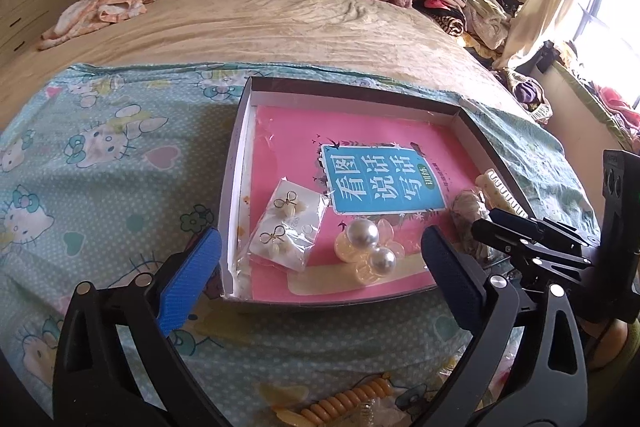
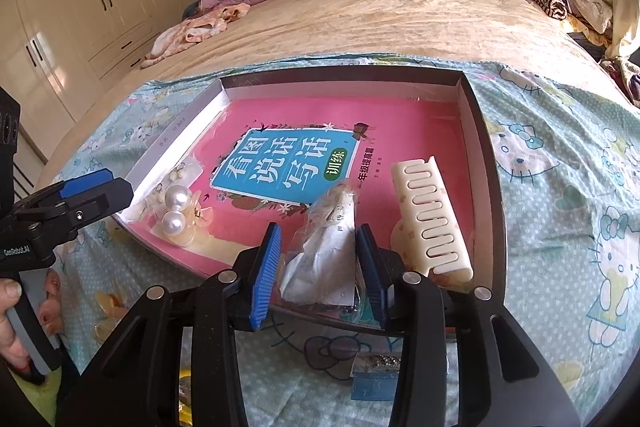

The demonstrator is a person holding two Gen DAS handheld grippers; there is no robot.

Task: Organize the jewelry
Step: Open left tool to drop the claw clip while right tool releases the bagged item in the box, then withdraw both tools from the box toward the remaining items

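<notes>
A shallow dark box (image 1: 236, 163) (image 2: 486, 163) lies on the Hello Kitty sheet with a pink book inside it. On the book rest a packet of bow earrings (image 1: 286, 227), a pearl hair clip (image 1: 368, 247) (image 2: 176, 215) and a cream hair claw (image 1: 500, 191) (image 2: 432, 219). My left gripper (image 1: 320, 243) hangs wide open over the box's near edge, holding nothing. A crumpled clear packet (image 2: 324, 259) (image 1: 468, 219) rests at the box's front wall between the blue pads of my right gripper (image 2: 318, 267). Thin gaps show on both sides of it.
Loose pieces lie on the sheet in front of the box: an orange spiral hair tie (image 1: 348, 403), a yellow flower clip (image 2: 108, 307) and a small blue card (image 2: 376, 375). A hand (image 2: 24, 315) holds the left gripper's handle. Clothes are piled at the bed's far right.
</notes>
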